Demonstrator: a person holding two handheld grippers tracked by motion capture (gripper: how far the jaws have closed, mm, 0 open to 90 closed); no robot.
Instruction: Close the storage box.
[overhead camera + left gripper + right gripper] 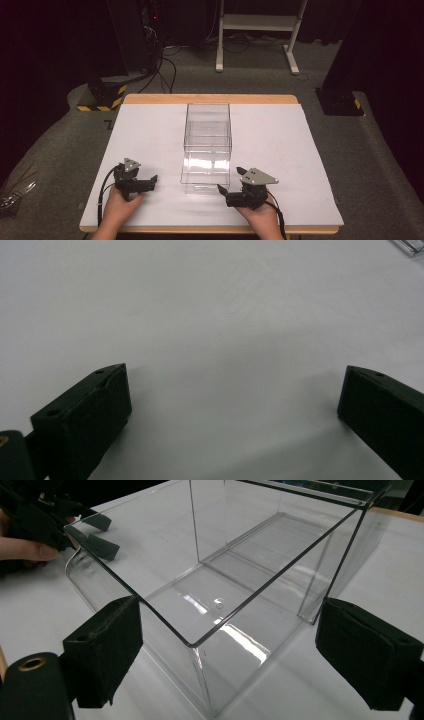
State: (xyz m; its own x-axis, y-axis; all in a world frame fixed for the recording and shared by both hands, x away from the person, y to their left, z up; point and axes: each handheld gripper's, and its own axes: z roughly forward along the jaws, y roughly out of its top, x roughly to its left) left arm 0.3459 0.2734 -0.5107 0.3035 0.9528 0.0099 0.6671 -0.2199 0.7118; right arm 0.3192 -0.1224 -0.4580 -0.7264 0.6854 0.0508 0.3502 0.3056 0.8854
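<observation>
A clear plastic box (pixel 207 145) with an open top stands in the middle of the white table top (pixel 280 145). My left gripper (pixel 153 182) rests on the table to the box's left, pointing at it. Its jaws stand wide apart over bare white surface in the left gripper view, open (pixel 235 390), with a corner of the box (pixel 411 246) at the top right. My right gripper (pixel 229 181) sits at the box's near right corner, open. In the right gripper view that corner of the box (pixel 200 645) lies between the spread jaws (pixel 227 645), untouched.
The table's wooden edge (pixel 210 98) runs along the back. Grey carpet surrounds it. A white desk frame (pixel 257 22) stands behind, a black stand with yellow-black stripes (pixel 102 97) at back left, and a black base (pixel 340 102) at back right. The other gripper (pixel 95 537) and hand (pixel 22 549) appear beyond the box.
</observation>
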